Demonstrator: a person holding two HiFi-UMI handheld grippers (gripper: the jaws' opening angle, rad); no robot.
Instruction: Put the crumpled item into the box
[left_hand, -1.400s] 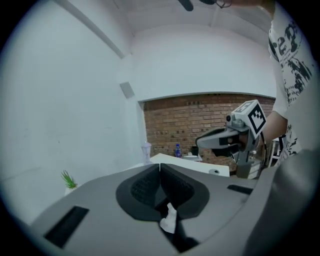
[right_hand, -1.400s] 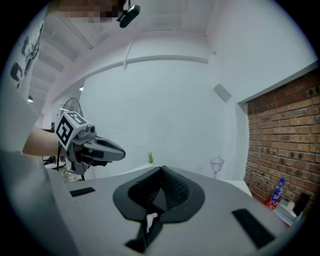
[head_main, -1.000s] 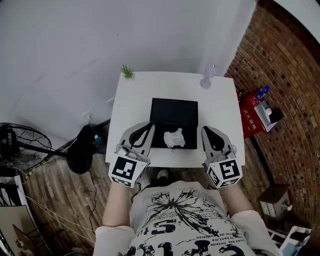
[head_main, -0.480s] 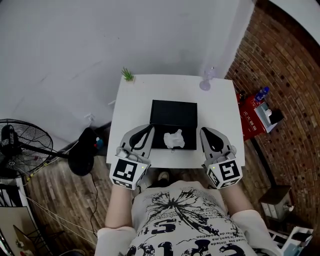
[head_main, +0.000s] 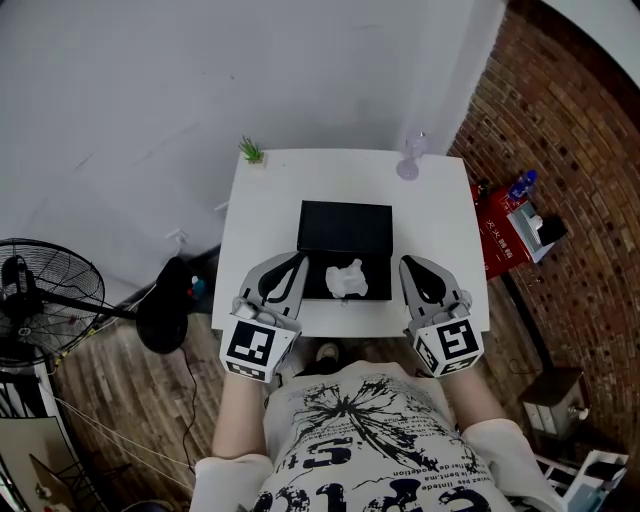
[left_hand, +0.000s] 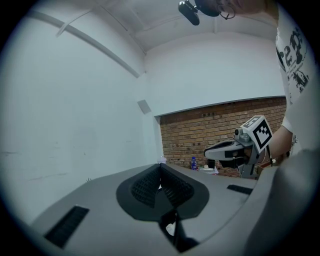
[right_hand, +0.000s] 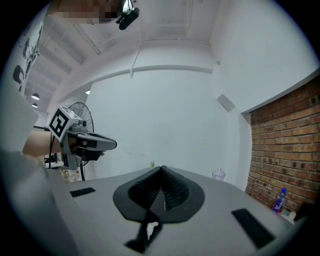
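A white crumpled item (head_main: 347, 278) lies on the front flap of an open black box (head_main: 347, 228) on a small white table (head_main: 265, 205), seen in the head view. My left gripper (head_main: 296, 262) hovers just left of the item, jaws shut and empty. My right gripper (head_main: 410, 265) hovers to the right of it, also shut with nothing held. In the left gripper view my left gripper (left_hand: 160, 166) points level, with the right gripper (left_hand: 235, 150) across from it. In the right gripper view my right gripper (right_hand: 162, 169) shows closed pads, and the left gripper (right_hand: 82, 141) appears at left.
A small green plant (head_main: 251, 150) stands at the table's back left corner and a clear glass (head_main: 411, 160) at the back right. A floor fan (head_main: 40, 300) stands at left. A red box (head_main: 503, 228) and a blue bottle (head_main: 522, 185) sit by the brick wall at right.
Both grippers have stayed close to where they were, beside the box; the view shifted slightly. The crumpled item has not moved.
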